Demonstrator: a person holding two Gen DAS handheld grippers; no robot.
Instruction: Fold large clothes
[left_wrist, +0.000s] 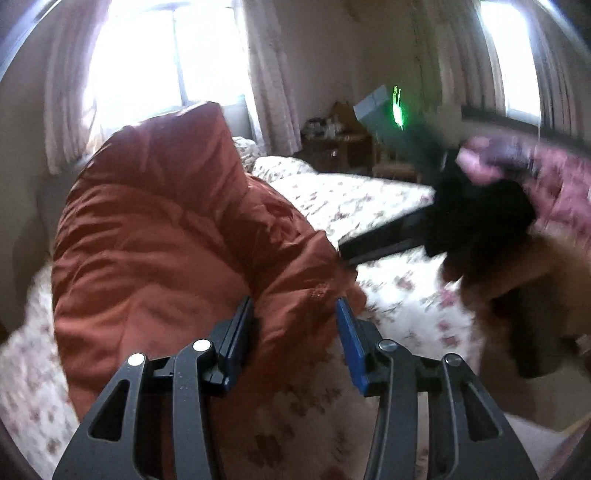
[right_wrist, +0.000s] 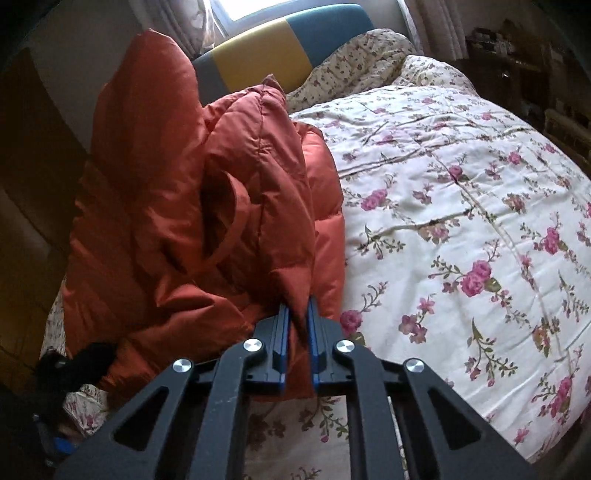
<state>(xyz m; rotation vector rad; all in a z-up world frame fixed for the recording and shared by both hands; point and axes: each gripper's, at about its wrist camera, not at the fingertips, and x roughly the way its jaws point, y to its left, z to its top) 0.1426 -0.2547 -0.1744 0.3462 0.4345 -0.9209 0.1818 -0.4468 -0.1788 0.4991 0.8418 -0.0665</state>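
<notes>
Bedroom, daylight through curtained windows; floral-quilted bed (right_wrist: 461, 221) carries the work. Right tongs (right_wrist: 298, 332) pinched tight on an edge of the rust-orange down jacket (right_wrist: 207, 206), which lies heaped and half upright at the bed's left side, while left tongs (left_wrist: 293, 332) stand spread with a fold of the same jacket (left_wrist: 166, 236) between the blue pads, not yet gripping. Risk, as I judge it: slick puffy fabric may slip from the narrow right pinch, or the single-sided lift may let the bulk sag off the bed edge; no containers visible.
</notes>
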